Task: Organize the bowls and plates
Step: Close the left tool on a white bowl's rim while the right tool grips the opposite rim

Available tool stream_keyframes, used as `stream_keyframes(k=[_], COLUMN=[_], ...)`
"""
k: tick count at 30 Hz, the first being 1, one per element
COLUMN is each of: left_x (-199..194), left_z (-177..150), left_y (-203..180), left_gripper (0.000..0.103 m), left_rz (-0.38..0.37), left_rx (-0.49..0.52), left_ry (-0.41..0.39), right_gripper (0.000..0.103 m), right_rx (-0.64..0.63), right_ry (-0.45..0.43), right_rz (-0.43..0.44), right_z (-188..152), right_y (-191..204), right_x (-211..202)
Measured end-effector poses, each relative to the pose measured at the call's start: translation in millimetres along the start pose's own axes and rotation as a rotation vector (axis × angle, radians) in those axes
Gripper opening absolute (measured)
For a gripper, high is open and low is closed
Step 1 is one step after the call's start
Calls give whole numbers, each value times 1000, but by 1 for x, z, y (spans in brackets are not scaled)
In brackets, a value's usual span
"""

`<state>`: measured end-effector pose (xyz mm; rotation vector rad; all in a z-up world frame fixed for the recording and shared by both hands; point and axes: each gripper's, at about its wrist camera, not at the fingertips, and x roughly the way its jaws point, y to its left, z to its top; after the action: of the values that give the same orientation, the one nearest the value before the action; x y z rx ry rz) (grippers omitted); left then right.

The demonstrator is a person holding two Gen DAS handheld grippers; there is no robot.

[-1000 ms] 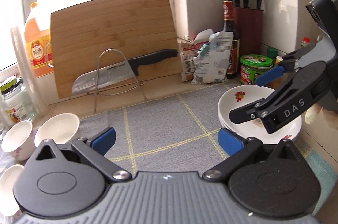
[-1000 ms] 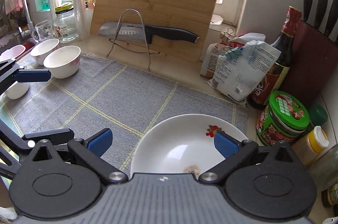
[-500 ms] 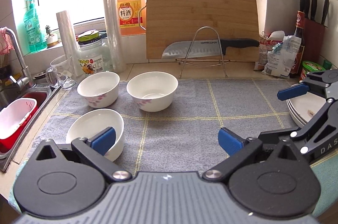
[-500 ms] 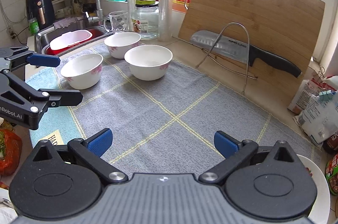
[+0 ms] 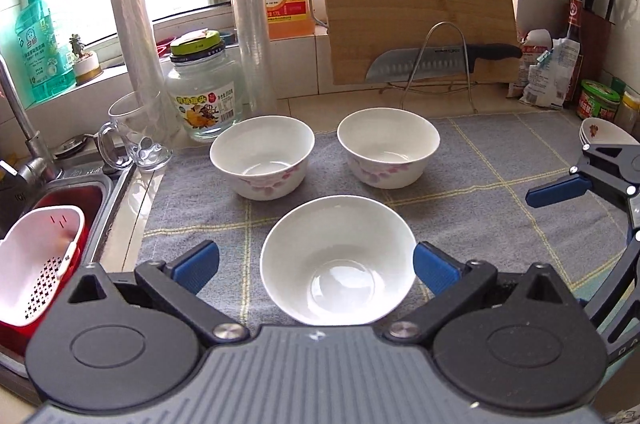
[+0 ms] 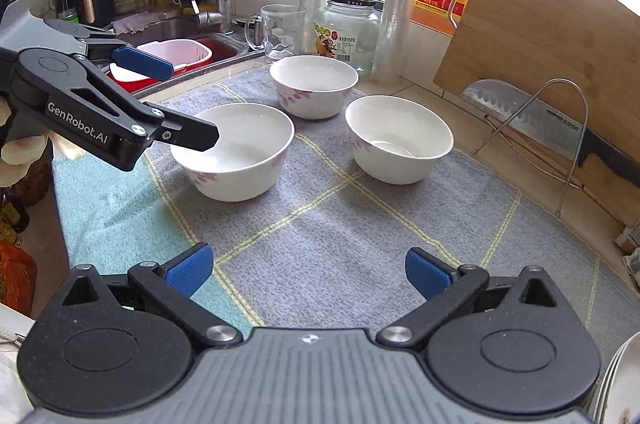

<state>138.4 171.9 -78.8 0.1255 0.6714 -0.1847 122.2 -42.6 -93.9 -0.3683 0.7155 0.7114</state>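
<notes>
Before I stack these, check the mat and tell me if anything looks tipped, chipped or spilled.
Nothing stands out. All three bowls, near, back left and back right, sit upright and apart on the mat, with no chips or spills showing. The plates sit stacked at the right edge.

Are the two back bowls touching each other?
Apart. The left wrist view shows grey mat between the back-left bowl and back-right bowl.

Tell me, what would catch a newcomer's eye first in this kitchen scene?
Three white bowls on a grey checked mat: the nearest bowl sits between the open blue-tipped fingers of the left gripper. Behind them, a big knife rests on a wire stand against a wooden cutting board.
</notes>
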Motion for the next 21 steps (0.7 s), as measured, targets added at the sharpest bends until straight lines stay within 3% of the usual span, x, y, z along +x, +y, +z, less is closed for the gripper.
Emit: stream_keyframes(k=[7,16,18,21], left_x=[23,46,50,55], left_z=[3,8,10,14], left_y=[38,43,43,43], left_gripper=[102,99,91,86], left_rz=[-114,-214,-230,-261], left_rx=[42,122,123,127], left_ry=[69,139,151,163], right_gripper=[103,103,103,103], right_rx=[0,-40,-47,-57], right_ry=[6,0,6,4], right_rz=[-11,-46,-51,-65], right_z=[21,34,34,34], right_y=[40,62,65,69], right_x=[36,61,64,67])
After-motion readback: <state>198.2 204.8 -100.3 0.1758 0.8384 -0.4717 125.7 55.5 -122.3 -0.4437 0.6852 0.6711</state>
